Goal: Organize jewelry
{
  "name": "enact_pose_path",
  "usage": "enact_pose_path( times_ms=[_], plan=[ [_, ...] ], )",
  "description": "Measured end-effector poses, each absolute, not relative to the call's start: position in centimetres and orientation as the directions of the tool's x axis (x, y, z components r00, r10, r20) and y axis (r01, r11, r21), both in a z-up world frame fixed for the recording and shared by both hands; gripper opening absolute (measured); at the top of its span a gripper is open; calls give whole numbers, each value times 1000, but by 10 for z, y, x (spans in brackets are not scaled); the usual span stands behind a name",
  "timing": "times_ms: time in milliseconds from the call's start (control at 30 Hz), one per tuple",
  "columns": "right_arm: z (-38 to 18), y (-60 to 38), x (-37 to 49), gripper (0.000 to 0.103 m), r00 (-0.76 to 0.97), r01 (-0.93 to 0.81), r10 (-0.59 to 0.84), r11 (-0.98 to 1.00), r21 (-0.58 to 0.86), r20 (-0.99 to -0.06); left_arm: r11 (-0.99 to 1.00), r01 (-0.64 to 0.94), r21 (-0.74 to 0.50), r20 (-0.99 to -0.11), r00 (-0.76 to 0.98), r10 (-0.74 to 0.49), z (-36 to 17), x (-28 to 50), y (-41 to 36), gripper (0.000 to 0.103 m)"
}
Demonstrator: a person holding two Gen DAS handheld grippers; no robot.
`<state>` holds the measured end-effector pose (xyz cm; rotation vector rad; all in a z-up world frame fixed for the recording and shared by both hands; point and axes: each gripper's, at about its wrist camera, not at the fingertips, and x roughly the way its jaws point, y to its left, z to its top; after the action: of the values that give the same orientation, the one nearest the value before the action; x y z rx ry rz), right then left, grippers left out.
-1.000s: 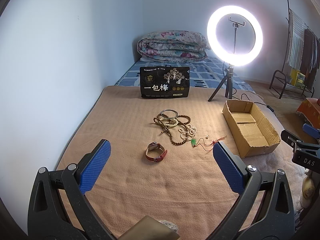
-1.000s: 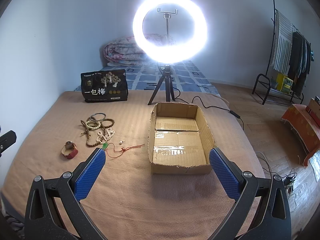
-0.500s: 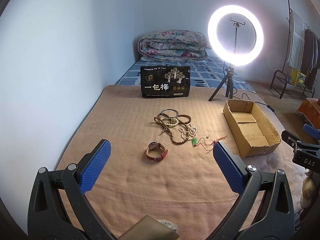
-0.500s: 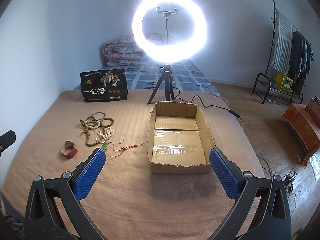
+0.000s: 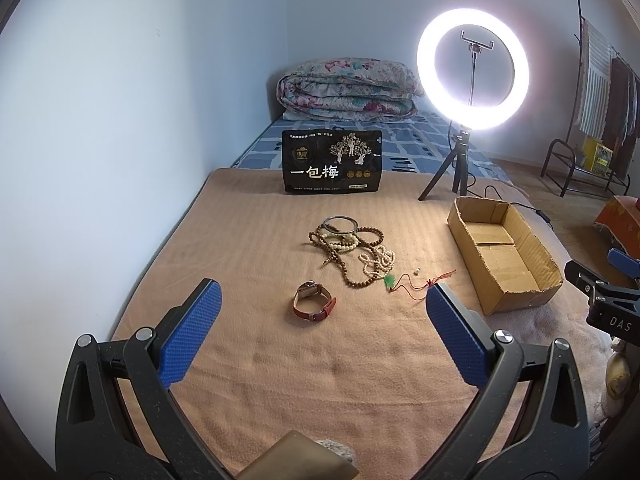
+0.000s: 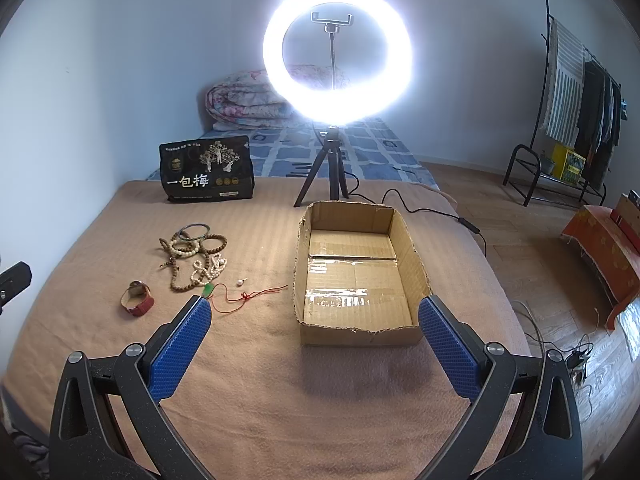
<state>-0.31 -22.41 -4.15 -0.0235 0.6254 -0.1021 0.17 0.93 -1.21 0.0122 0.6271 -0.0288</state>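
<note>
On tan blanket (image 5: 256, 376): jewelry heap (image 5: 352, 248) at 12 o'clock of left gripper (image 5: 320, 328), watch (image 5: 314, 302) nearest; cardboard box (image 6: 356, 276) empty, facing right gripper (image 6: 314, 334), likely the destination. Both grippers spread wide, holding nothing. Black pouch (image 5: 332, 168) reads "一包梅"; right gripper body, seen from the left wrist, marked "DAS".

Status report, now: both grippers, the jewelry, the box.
Left hand-held gripper open, empty. Right hand-held gripper open, empty. Jewelry pile and watch on blanket; cardboard box empty. Nothing in the way.
</note>
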Motion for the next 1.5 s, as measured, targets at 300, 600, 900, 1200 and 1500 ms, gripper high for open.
enact_pose_path(
  times_ms=[300, 600, 900, 1200, 1500],
  plan=[
    [-43, -224, -2, 103, 801, 91, -105, 994, -53, -590, 1000, 31, 2, -589, 808, -24, -13, 2, 10, 103],
    [-42, -221, -1, 103, 797, 86, -102, 995, -56, -595, 999, 32, 3, -592, 806, -24, -15, 0, 10, 103],
    [-42, -219, 2, 103, 794, 68, -86, 996, -53, -601, 1000, 25, 3, -603, 798, -18, -23, 0, 10, 103],
    [-45, -218, 14, 103, 784, 42, -62, 998, -47, -617, 999, 21, -26, -676, 736, -33, -36, 13, 20, 103],
    [-52, -196, 40, 103, 775, -95, 14, 991, -96, -632, 996, 22, -89, -747, 659, -82, -46, 49, 46, 103]
  ],
)
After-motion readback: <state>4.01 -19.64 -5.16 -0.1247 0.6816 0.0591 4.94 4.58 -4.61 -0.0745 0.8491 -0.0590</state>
